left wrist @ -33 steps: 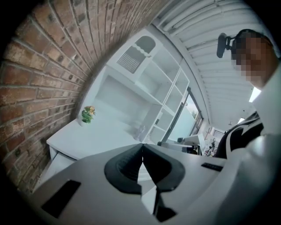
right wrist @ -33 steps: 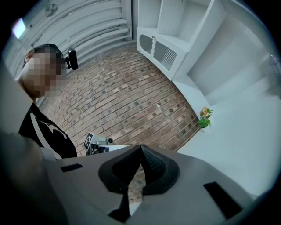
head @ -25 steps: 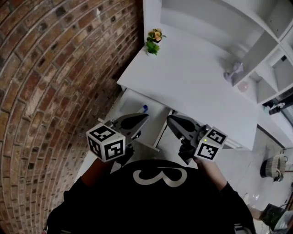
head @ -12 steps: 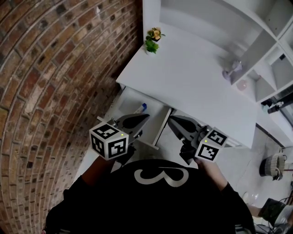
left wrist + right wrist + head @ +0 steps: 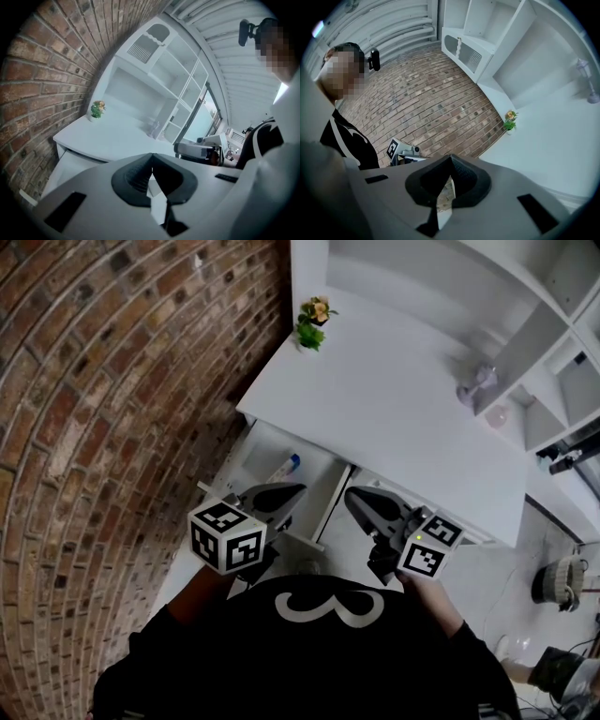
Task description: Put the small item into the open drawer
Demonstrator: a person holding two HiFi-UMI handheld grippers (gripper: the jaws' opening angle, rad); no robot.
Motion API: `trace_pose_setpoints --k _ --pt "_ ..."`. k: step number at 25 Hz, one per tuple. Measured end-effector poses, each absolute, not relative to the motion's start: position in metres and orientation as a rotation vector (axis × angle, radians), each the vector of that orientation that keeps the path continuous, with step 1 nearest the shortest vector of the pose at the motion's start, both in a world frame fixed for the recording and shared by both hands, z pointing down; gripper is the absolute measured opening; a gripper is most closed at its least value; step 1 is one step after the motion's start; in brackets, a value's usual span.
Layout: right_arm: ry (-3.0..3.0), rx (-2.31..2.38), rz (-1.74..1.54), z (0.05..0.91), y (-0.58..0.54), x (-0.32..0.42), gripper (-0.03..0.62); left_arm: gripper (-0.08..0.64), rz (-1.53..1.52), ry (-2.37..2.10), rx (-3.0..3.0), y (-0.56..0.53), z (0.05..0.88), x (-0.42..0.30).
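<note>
Near the smooth white drawer (image 5: 319, 474), left tool (image 5: 298, 490) and right tool (image 5: 350, 494) are closed, empty.

A white drawer (image 5: 317, 486) is being shown standing open below the left end of a white desk, next to a brick wall, with its inside exposed from above. A small white item (image 5: 285, 468), tube-like with a blue cap, is being seen lying flat on the drawer's floor, its blue end turned toward the desk.
</note>
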State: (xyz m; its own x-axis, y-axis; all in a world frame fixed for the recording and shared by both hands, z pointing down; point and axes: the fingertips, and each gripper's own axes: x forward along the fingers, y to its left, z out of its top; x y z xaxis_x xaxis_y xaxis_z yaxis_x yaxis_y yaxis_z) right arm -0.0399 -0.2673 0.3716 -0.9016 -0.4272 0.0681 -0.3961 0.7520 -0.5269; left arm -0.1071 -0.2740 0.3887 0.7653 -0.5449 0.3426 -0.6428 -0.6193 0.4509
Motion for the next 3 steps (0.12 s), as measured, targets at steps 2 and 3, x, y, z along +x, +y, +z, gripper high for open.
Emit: trace_pose_setpoints --k 2,3 --pt "2.886 -0.674 -0.856 0.3747 -0.2687 -0.0405 0.009 0.005 0.243 -0.892 2.39 -0.2753 0.3929 -0.1084" --pt "2.885 -0.672 -0.859 0.3762 -0.2696 -0.0407 0.009 0.005 0.249 -0.895 2.387 -0.2762 0.3949 -0.1091"
